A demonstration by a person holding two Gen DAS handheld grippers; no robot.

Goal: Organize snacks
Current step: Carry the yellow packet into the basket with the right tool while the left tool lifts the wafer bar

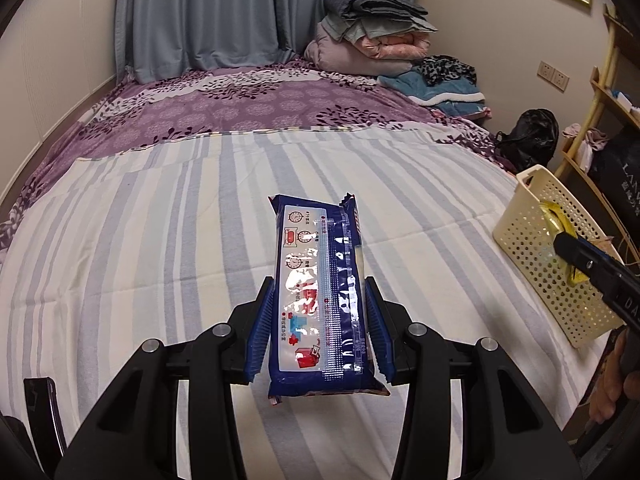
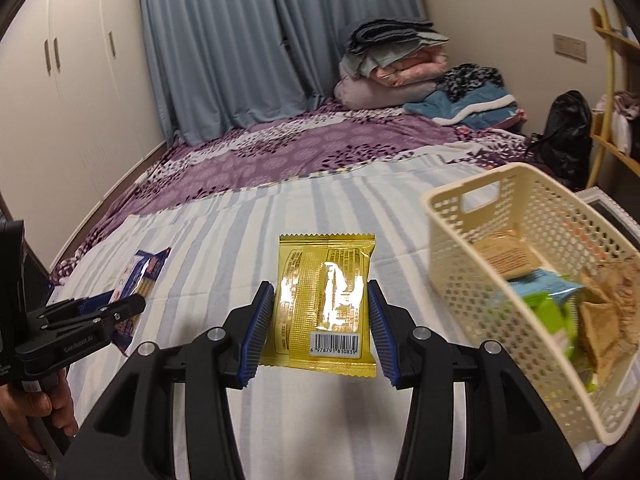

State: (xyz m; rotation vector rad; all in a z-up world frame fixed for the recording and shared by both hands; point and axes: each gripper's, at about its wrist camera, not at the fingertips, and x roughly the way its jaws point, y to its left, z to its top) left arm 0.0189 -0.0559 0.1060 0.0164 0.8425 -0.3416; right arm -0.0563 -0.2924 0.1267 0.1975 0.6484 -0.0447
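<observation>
My left gripper is shut on a long blue snack pack and holds it above the striped sheet. My right gripper is shut on a gold snack packet, just left of a cream perforated basket. The basket holds several snack packets, among them a green-and-blue one and brown ones. In the left wrist view the basket is at the far right with the right gripper and the gold packet in front of it. In the right wrist view the left gripper holds the blue pack at far left.
The striped sheet covers the near bed, with a purple floral cover beyond. Folded bedding is stacked at the far corner by blue curtains. A black bag and a wooden shelf stand right of the bed.
</observation>
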